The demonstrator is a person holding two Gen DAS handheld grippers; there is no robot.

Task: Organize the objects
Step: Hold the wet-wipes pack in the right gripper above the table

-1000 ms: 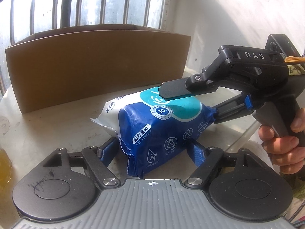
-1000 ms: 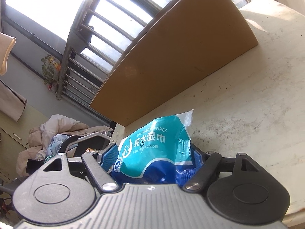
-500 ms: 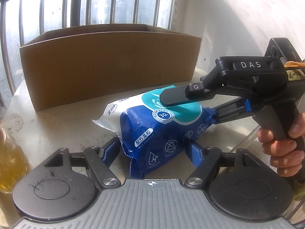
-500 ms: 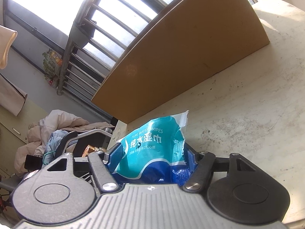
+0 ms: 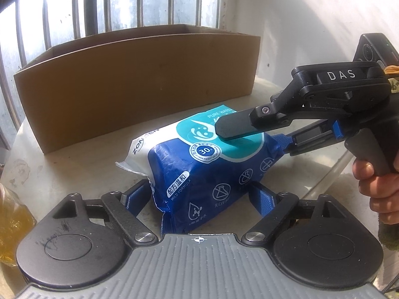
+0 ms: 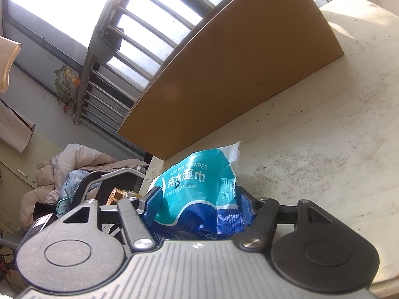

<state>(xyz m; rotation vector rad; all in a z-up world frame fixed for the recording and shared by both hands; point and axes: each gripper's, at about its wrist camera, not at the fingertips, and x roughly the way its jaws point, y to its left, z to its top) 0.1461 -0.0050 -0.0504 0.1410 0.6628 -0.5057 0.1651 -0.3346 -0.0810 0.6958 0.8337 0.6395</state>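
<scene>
A blue and teal pack of wet wipes (image 5: 199, 167) is held just above the white table (image 5: 74, 164), in front of a long brown cardboard box (image 5: 139, 79). My left gripper (image 5: 199, 194) is shut on the pack's near end, its blue fingers (image 5: 261, 196) pressed on both sides. My right gripper (image 5: 251, 134) comes in from the right and is shut on the pack's other end, one finger on top, one underneath. In the right wrist view the pack (image 6: 199, 189) sits between the right gripper's (image 6: 197, 204) blue pads, with the box (image 6: 237, 74) behind it.
A jar of yellow liquid (image 5: 12, 221) stands at the left table edge. A barred window (image 5: 112, 5) is behind the box, a white wall (image 5: 311, 25) to the right. Clothes lie piled (image 6: 67, 172) beyond the table's far edge. Bare tabletop (image 6: 324, 149) lies beside the box.
Both grippers have kept their hold on the pack. The left view has drawn back and risen a little, so the box's open top and the jar now show more.
</scene>
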